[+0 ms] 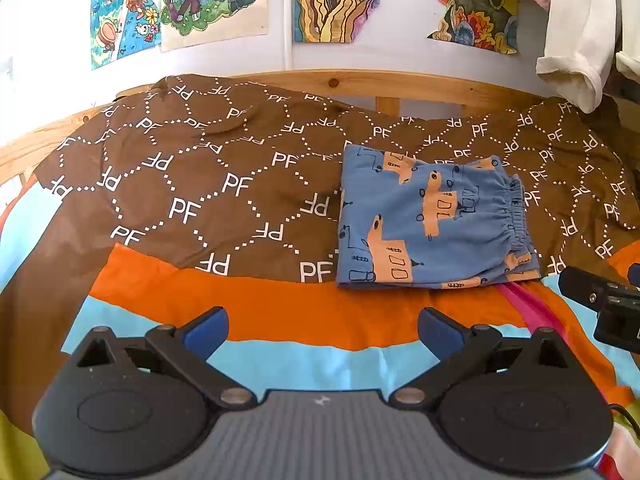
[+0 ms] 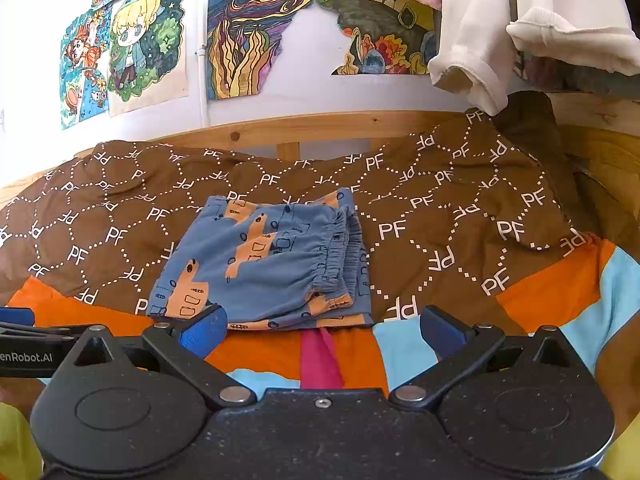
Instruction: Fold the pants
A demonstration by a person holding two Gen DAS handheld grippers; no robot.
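Note:
The blue pants with orange truck prints lie folded into a compact square on the brown "PF" blanket, elastic waistband to the right. They also show in the right wrist view. My left gripper is open and empty, above the orange and light blue bedding, short of the pants and to their left. My right gripper is open and empty, just in front of the pants' near edge. Part of the right gripper shows at the right edge of the left wrist view.
The striped orange, light blue and pink sheet covers the bed's near part. A wooden bed rail runs behind the blanket. Drawings hang on the wall. White and pink clothes hang at the upper right.

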